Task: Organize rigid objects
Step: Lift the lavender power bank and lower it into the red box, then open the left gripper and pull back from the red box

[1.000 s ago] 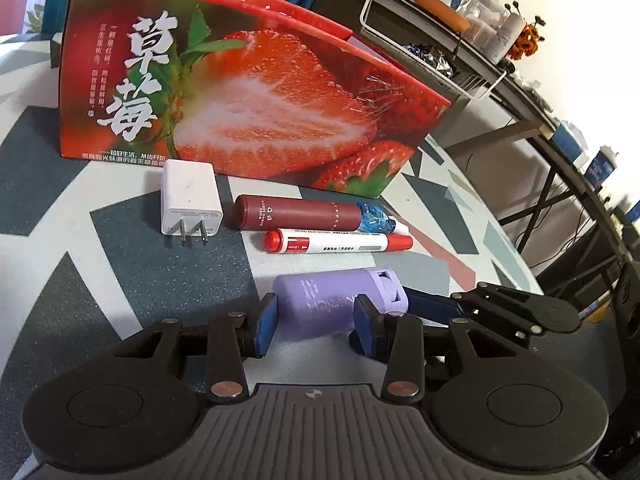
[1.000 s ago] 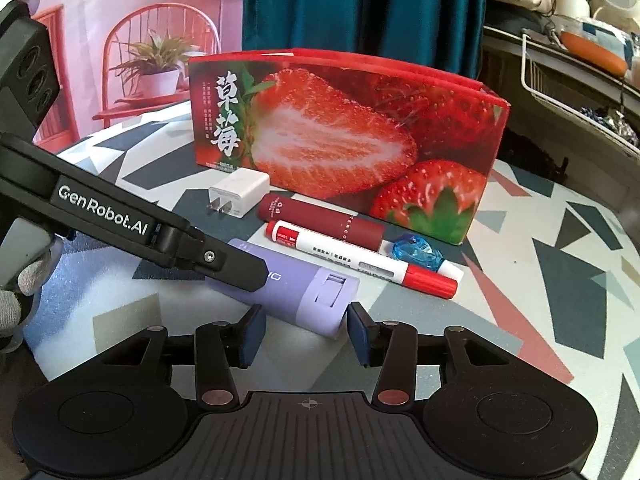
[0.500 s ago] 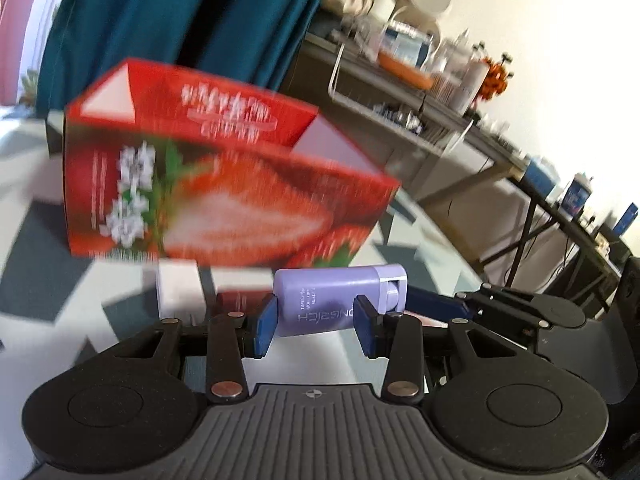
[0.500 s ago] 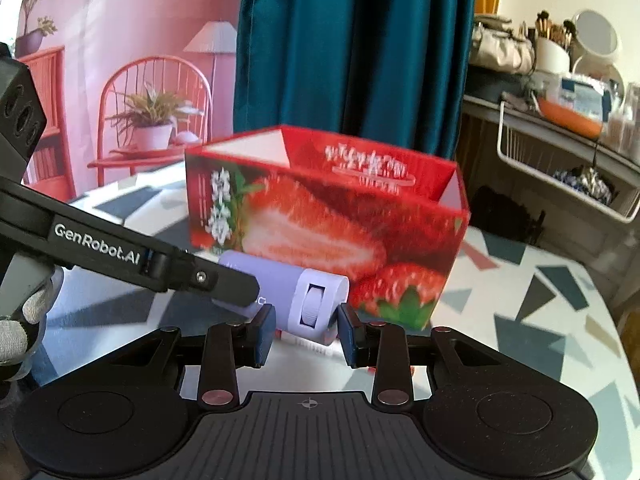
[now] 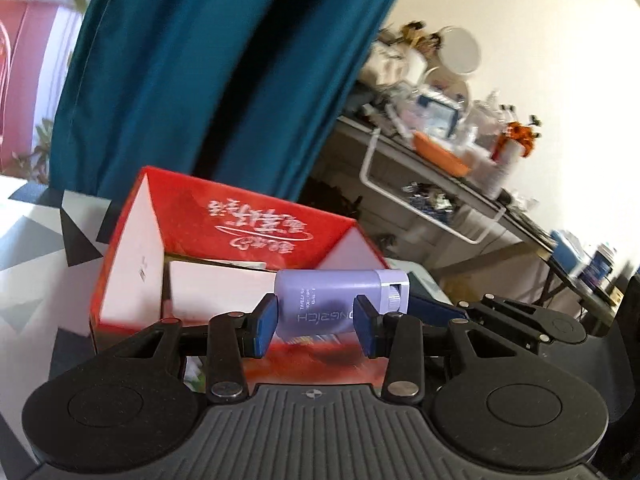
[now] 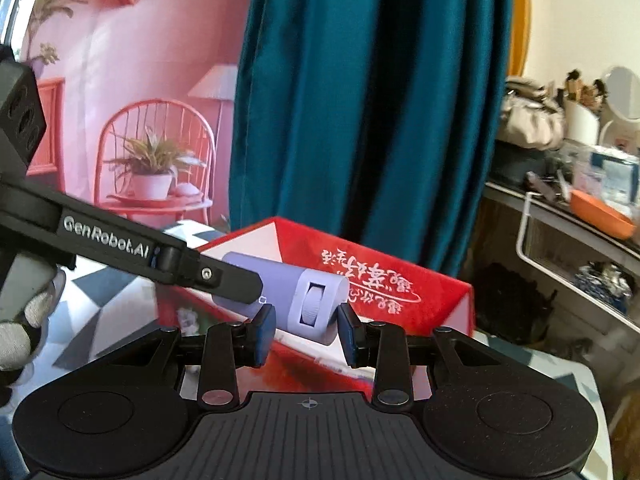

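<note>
Lavender cylinder (image 5: 320, 304), printed lettering on the body, paler cap end with a ribbed wheel in a slot (image 6: 310, 308); lying horizontal in mid-air, cap end to the right, over the near edge of the open red strawberry box (image 5: 224, 220). White carton (image 5: 216, 292) inside the box.

a teal curtain (image 6: 360, 100) hangs at centre — left of it a pink wall (image 6: 132, 40) with a red chair (image 6: 156, 136) and potted plant (image 6: 154, 164); right, a cluttered shelf (image 5: 448, 160) against a white wall (image 5: 520, 32).
</note>
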